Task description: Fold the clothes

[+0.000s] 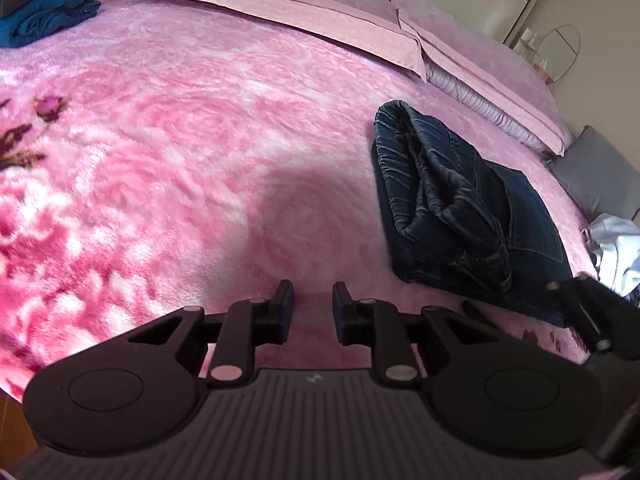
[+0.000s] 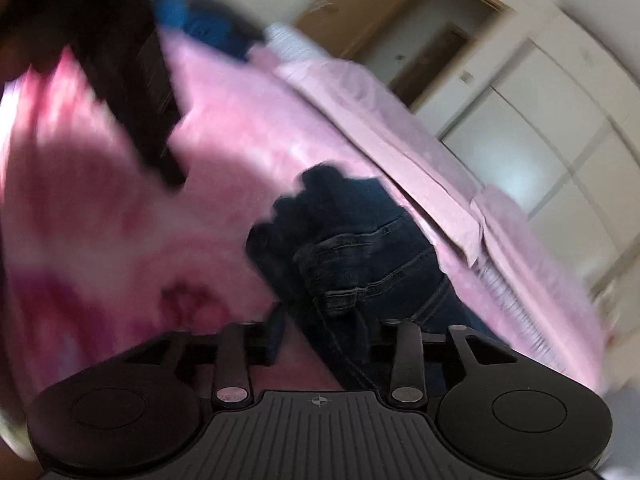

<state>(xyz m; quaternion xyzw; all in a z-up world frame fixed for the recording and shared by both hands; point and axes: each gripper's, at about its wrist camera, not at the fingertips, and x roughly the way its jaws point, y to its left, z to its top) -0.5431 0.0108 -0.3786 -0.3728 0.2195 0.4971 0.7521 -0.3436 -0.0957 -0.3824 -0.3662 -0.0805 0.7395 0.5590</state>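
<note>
No brand, label or writing can be read. Folded jeans (image 1: pixel 472 216) lie on the pink bed (image 1: pixel 192 152). The left gripper (image 1: pixel 313 308) hovers left of the jeans, jaws apart and empty. The right gripper (image 2: pixel 324 336) stands open around the jeans' near edge.

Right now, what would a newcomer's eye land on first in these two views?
The pink floral blanket fills nearly everything, with pink pillows along its far edge. Against it the folded dark jeans stand out on the right, the right gripper at their near end. In the far left corner lies a blue garment beside something black, and the left gripper hangs empty over bare blanket.
</note>
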